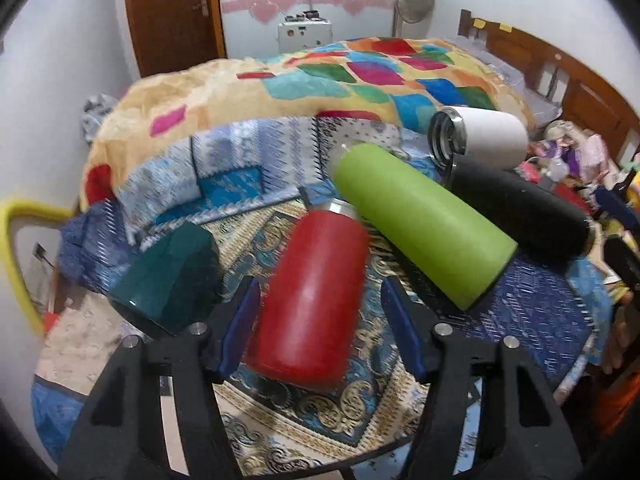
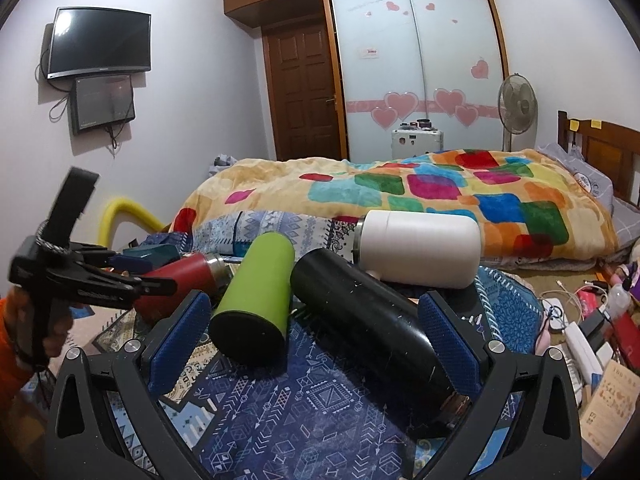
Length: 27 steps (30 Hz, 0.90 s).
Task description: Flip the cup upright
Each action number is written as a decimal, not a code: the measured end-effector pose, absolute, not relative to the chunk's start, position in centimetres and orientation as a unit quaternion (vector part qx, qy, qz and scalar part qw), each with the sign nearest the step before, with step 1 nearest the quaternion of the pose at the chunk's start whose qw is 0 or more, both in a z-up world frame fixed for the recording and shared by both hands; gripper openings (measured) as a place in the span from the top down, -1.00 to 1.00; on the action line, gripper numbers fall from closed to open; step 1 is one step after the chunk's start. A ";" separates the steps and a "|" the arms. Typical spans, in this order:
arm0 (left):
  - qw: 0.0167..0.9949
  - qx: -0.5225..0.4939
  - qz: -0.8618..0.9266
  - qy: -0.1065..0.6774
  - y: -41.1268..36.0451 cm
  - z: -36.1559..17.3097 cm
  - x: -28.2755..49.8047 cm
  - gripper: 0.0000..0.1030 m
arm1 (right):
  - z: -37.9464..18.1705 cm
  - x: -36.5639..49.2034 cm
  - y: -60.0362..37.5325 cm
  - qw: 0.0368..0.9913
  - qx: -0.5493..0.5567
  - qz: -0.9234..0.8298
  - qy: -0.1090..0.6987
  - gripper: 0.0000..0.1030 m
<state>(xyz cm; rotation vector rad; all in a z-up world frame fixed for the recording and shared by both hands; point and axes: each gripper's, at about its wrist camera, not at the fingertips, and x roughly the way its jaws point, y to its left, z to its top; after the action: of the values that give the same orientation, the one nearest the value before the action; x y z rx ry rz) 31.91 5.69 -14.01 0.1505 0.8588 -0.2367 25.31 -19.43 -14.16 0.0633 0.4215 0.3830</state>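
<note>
Several cups lie on their sides on a patterned cloth. A red cup (image 1: 316, 300) lies between the open fingers of my left gripper (image 1: 320, 328); a gap shows on its right side. It also shows in the right wrist view (image 2: 176, 280), with the left gripper (image 2: 132, 276) around it. A green cup (image 1: 420, 224) (image 2: 256, 300), a black cup (image 1: 516, 208) (image 2: 372, 320) and a white cup (image 1: 480, 136) (image 2: 420, 248) lie to its right. My right gripper (image 2: 316, 340) is open, with the black cup and the green cup's base between its fingers.
A dark teal box (image 1: 172, 276) sits left of the red cup. The bed with a colourful blanket (image 2: 420, 192) lies behind the cloth. Cables and clutter (image 2: 592, 320) lie on the floor at right. A yellow padded rail (image 1: 12, 248) stands at far left.
</note>
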 end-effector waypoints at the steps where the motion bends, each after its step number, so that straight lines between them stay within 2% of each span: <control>1: 0.898 0.077 -0.112 0.418 5.5 -14.2 32.1 -0.24 | -14.1 25.4 -19.3 0.959 0.033 0.189 0.208 -1.00; 2: 0.892 0.074 -0.122 0.429 5.3 -14.8 32.5 -0.30 | -14.1 25.3 -19.4 0.959 0.034 0.190 0.208 -1.00; 10: 0.878 0.083 -0.123 0.455 3.1 -17.5 33.6 -0.30 | -14.1 25.4 -19.3 0.960 0.029 0.186 0.206 -1.00; 12: 0.880 0.075 -0.122 0.454 3.4 -17.5 33.4 -0.25 | -14.2 25.4 -19.3 0.960 0.028 0.187 0.208 -1.00; 27: 0.893 0.089 -0.119 0.426 3.7 -15.0 26.5 -0.20 | -13.3 23.9 -18.6 0.957 0.017 0.202 0.207 -1.00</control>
<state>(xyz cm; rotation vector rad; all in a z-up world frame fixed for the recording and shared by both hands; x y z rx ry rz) 26.47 3.75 -14.96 0.1843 0.8831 -0.2464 23.87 -18.57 -13.31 0.0337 0.4191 0.4097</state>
